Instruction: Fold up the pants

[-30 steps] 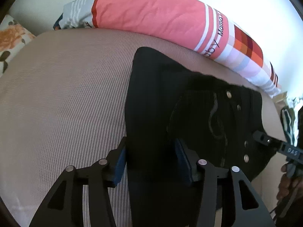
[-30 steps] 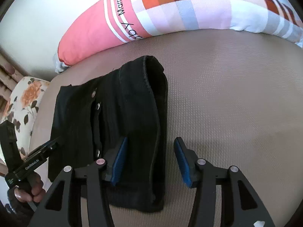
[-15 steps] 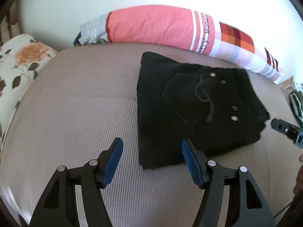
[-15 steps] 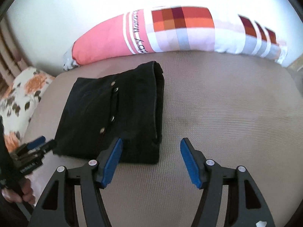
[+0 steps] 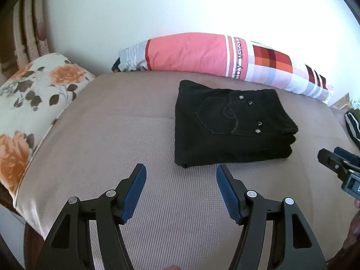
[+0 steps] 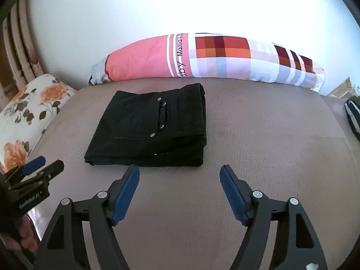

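Black pants [image 5: 231, 123] lie folded in a flat rectangular stack on the taupe bed [image 5: 117, 135], a back pocket with metal studs on top. In the right wrist view the same pants [image 6: 153, 130] lie left of centre. My left gripper [image 5: 181, 173] hovers open just in front of the stack's near edge, with nothing between its blue pads. My right gripper [image 6: 179, 173] is also short of the stack; its jaws are opening and hold nothing. Each gripper shows at the edge of the other's view, the right gripper [image 5: 337, 164] and the left gripper [image 6: 42, 166].
A long pink and checked pillow [image 5: 216, 56] lies along the wall behind the pants. A floral cushion [image 5: 33, 94] sits at the bed's left end. A dark striped item [image 6: 353, 119] shows at the far right edge. A hand [image 6: 20, 238] grips the left tool.
Both grippers let go of the pants, opened wider, and drew back and up from the stack. The pants now lie flat and folded, farther away in both views.
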Tool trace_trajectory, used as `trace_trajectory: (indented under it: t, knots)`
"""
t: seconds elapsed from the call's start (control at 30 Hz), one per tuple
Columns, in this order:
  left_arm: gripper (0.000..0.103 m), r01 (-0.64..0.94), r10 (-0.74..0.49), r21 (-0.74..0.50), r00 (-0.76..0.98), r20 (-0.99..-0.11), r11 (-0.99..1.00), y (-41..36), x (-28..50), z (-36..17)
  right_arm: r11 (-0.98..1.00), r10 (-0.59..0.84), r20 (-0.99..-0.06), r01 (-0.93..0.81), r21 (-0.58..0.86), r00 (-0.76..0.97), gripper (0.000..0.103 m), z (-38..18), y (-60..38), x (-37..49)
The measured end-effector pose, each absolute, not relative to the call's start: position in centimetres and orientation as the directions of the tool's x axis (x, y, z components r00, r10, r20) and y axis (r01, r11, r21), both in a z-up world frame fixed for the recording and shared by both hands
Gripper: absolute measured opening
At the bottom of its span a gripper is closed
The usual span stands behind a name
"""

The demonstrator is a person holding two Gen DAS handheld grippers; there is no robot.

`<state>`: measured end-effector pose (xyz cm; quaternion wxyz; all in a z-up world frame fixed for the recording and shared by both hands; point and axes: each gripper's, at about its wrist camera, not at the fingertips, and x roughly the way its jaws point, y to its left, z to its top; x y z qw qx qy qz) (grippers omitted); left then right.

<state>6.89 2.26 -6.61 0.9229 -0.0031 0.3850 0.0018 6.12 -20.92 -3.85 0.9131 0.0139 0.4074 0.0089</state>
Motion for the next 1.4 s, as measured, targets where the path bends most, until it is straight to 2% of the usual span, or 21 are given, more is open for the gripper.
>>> trace_trajectory:
  t: [0.1, 0.5, 1.4]
  knots:
    - [0.066, -0.011, 0.006, -0.002, 0.713, -0.701, 1.000, 2.2, 5.8, -6.4, 1.000, 0.011, -0.732, -0.004, 0.011, 0.681, 0.076, -3.7, -20.1, 5.1]
    - [0.066, -0.024, 0.027, 0.014, 0.720, -0.693, 1.000, 1.8, 3.9, -6.7, 1.000, 0.026, -0.726, -0.010, 0.026, 0.687, 0.078, -4.2, -18.3, 3.5]
    - [0.066, 0.004, 0.024, 0.038, 0.705, -0.709, 0.999, 1.2, 3.9, -7.9, 0.999, 0.033, -0.740, -0.011, 0.035, 0.672, 0.079, -5.8, -18.3, 3.5]
